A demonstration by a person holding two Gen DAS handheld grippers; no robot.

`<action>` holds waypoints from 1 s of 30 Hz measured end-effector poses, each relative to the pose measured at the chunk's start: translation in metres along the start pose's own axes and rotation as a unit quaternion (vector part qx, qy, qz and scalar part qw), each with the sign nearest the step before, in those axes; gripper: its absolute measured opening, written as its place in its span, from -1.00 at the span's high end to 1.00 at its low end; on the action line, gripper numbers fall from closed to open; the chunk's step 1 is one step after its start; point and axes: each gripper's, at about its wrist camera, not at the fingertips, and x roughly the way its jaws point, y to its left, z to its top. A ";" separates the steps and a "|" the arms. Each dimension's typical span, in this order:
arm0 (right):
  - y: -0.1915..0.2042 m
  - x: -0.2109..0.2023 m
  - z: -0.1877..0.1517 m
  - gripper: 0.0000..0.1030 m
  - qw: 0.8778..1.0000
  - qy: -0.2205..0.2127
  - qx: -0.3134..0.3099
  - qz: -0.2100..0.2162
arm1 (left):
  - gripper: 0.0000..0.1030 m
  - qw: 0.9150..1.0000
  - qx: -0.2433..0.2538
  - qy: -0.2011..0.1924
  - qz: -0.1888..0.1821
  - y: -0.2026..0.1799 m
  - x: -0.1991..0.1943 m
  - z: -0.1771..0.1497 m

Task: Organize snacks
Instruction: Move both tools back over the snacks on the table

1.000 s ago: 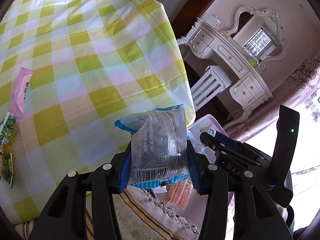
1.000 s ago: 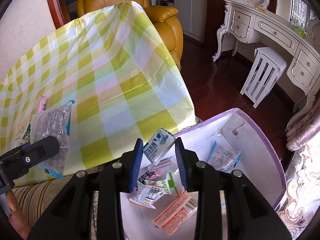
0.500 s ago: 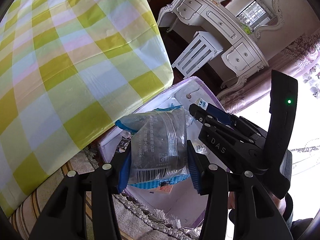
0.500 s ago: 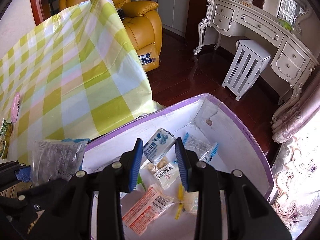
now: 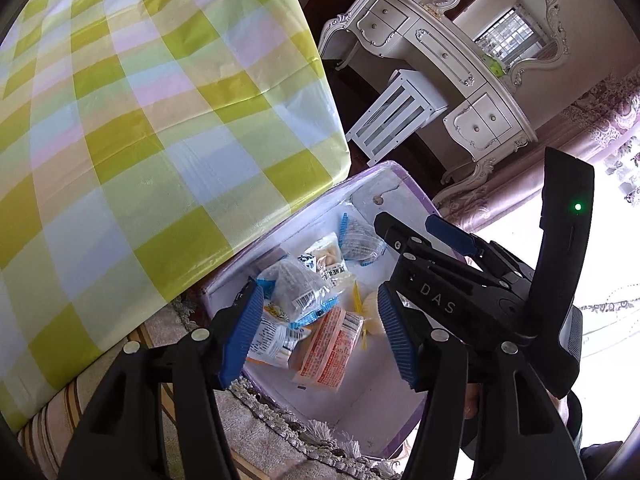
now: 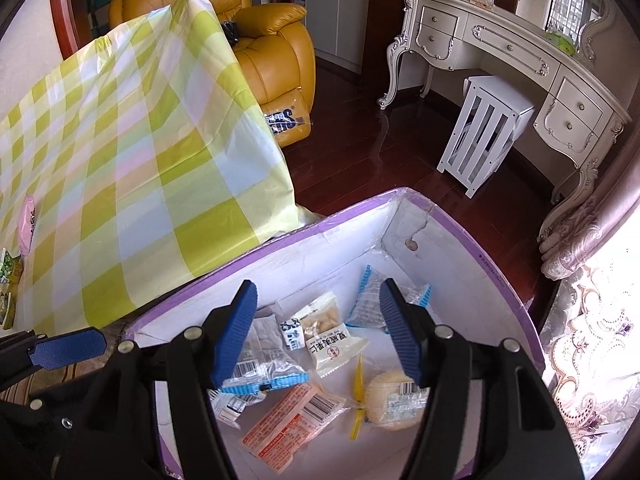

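Observation:
A white box (image 6: pixel 320 256) with a purple rim holds several snack packets. My right gripper (image 6: pixel 318 332) hangs over it with its jaws opening and nothing between the pads. Below it lie a small blue-and-white packet (image 6: pixel 291 333) and a peanut packet (image 6: pixel 330 338). My left gripper (image 5: pixel 318 332) is over the same box (image 5: pixel 300 224), jaws also opening. The clear blue-edged packet (image 5: pixel 298 288) lies loose on the heap, free of the pads. The right gripper (image 5: pixel 404 222) shows close by on the right in the left wrist view.
A table under a yellow-green check cloth (image 6: pixel 132 168) stands left of the box, with a pink packet (image 6: pixel 27 224) and green packets (image 6: pixel 8 272) at its far left. Beyond are a yellow armchair (image 6: pixel 276 48), a white stool (image 6: pixel 484 128) and a white dressing table (image 6: pixel 520 56) on dark floor.
Both grippers moved from the table edge to above the box. Both jaws opened: the clear blue-edged packet and the small blue-and-white packet dropped into the box.

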 end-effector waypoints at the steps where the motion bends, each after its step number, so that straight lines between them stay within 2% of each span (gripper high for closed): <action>1: 0.003 -0.002 0.001 -0.25 1.000 -0.001 -0.002 0.001 | -0.13 1.000 0.000 -0.006 0.003 0.001 -0.004 0.000; 3: 0.009 -0.005 0.003 -0.36 1.000 -0.004 -0.007 0.003 | -0.12 1.000 -0.001 -0.018 0.007 0.006 -0.012 0.000; 8: 0.027 -0.015 0.010 -0.37 1.000 -0.013 -0.022 0.009 | -0.13 0.998 -0.010 -0.054 0.027 0.019 -0.033 0.003; 15: 0.060 -0.027 0.017 -0.44 0.998 -0.022 -0.043 0.030 | -0.13 0.989 -0.024 -0.116 0.085 0.046 -0.073 0.006; 22: 0.102 -0.038 0.019 -0.48 0.995 -0.030 -0.073 0.056 | -0.13 0.974 -0.056 -0.166 0.142 0.084 -0.113 0.004; 30: 0.149 -0.046 0.017 -0.48 0.990 -0.029 -0.103 0.092 | -0.13 0.950 -0.116 -0.201 0.209 0.144 -0.156 -0.007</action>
